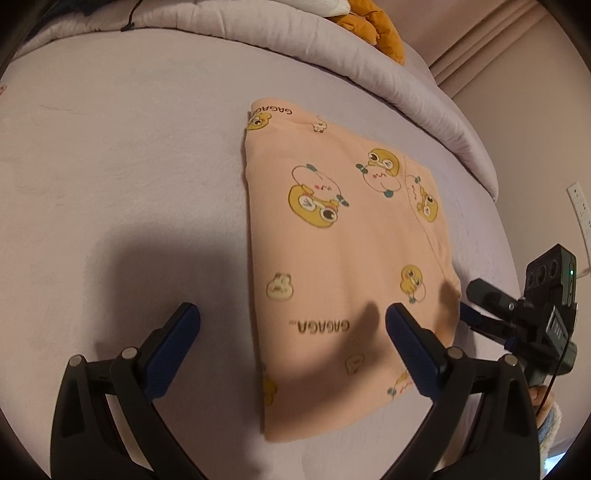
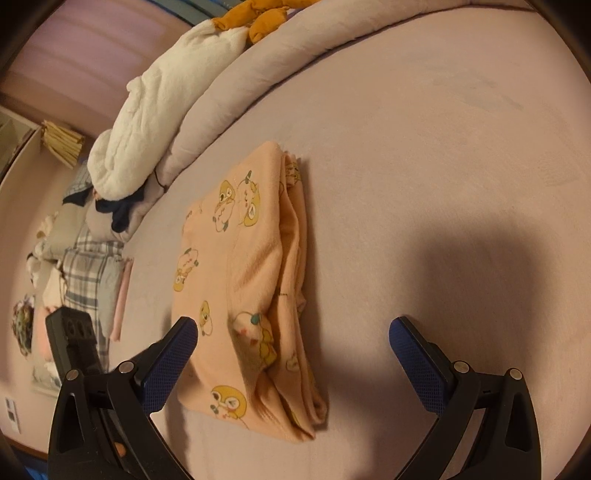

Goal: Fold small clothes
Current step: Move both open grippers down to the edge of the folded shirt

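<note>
A peach garment with yellow cartoon prints (image 1: pixel 343 251) lies folded flat in a long rectangle on the pale lilac bed sheet (image 1: pixel 110 177). My left gripper (image 1: pixel 291 328) is open and empty, hovering above the garment's near left edge. The right gripper (image 1: pixel 476 299) shows at the garment's right edge in the left wrist view. In the right wrist view the garment (image 2: pixel 243 280) shows stacked layers along its right side, and my right gripper (image 2: pixel 293 336) is open and empty above its near end. The left gripper's body (image 2: pixel 74 343) is at the left.
A rolled lilac and white duvet (image 2: pixel 207 96) borders the far side of the bed. An orange plush toy (image 1: pixel 376 26) lies on it. Plaid and other clothes (image 2: pixel 88 280) are piled at the left. A wall socket strip (image 1: pixel 580 206) is on the right.
</note>
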A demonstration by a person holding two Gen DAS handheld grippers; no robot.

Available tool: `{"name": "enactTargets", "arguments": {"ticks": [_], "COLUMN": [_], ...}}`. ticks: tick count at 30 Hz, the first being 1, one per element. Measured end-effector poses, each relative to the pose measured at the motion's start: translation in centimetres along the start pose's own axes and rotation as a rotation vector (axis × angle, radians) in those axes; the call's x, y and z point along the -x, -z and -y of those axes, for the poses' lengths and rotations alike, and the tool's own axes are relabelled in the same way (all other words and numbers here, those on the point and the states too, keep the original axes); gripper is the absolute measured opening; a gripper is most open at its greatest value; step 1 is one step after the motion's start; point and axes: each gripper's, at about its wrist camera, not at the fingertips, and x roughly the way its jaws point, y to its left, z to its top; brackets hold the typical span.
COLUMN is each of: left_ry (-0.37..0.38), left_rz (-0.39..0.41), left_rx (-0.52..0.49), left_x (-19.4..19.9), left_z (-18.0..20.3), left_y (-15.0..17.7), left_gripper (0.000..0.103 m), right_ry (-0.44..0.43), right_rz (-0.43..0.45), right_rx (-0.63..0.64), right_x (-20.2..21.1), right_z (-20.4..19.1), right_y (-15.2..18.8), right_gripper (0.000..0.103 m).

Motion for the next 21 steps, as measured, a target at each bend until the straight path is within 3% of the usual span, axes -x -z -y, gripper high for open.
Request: {"name": "enactTargets", "arguments": {"ticks": [8, 13, 18, 21], "left_ry": [0.061, 0.083, 0.114, 0.114], "left_rz": [-0.003, -0.004, -0.005, -0.005], "left_rx": [0.026, 0.044, 0.056, 0.070], "left_x": [-0.8, -1.4, -2.1, -2.2], "left_z": [-0.3, -0.1, -0.2, -0.5], "left_y": [-1.0, -1.9, -2.5, -2.7], "left_gripper": [0.083, 0.080, 0.075, 0.066], "right_ry": [-0.127, -0.180, -0.151, -0.126], "right_rz": [-0.060, -0.069, -0.084, -0.086], "right_rx": [0.009, -0.024, 0.032, 0.049], "right_x": [-2.3, -3.2, -4.1, -4.4], "right_z": [-1.1, -1.3, -2.7, -2.9], "right_y": [-0.8, -1.5, -1.5, -1.8], "right_gripper": [0.103, 0.103, 0.102, 0.095]}}
